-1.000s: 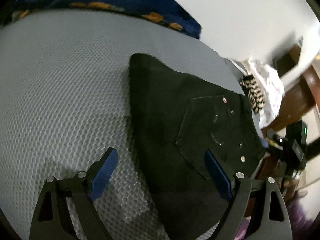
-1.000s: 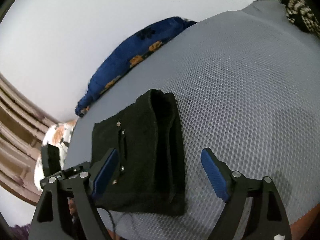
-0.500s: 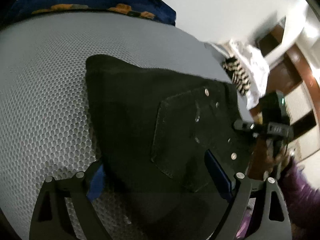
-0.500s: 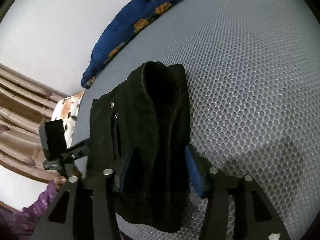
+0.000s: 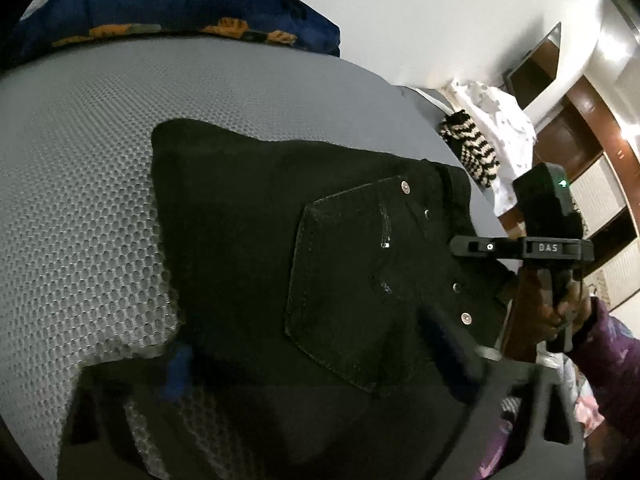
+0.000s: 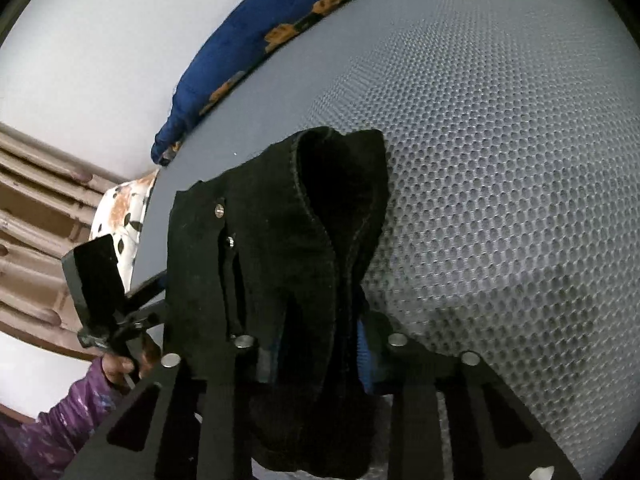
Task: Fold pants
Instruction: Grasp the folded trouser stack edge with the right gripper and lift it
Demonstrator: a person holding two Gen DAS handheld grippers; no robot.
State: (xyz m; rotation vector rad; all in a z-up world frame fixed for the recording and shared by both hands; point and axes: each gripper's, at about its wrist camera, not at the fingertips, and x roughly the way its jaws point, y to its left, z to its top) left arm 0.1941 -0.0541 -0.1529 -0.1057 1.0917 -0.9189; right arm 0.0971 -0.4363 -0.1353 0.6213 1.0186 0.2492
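Observation:
The black pants [image 5: 256, 248] lie folded into a thick bundle on the grey mesh mattress [image 5: 80, 160], back pocket with rivets facing up. My left gripper [image 5: 308, 368] straddles the bundle's near edge, its blue pads wide apart with the cloth between them; the jaws are blurred. My right gripper [image 6: 316, 352] is shut on the folded end of the pants [image 6: 296, 240], blue pads pressed into the cloth. The right gripper also shows in the left wrist view [image 5: 520, 248], at the pants' waistband edge.
A blue blanket with orange print [image 5: 180, 8] lies along the mattress's far edge by the white wall. A black-and-white striped cloth [image 5: 472, 152] and white cloth [image 5: 500, 120] sit at the right. Wooden furniture [image 6: 32, 208] stands beside the mattress.
My right gripper has moved onto the pants and closed on their folded end. My left gripper has moved forward so the bundle's edge lies between its pads.

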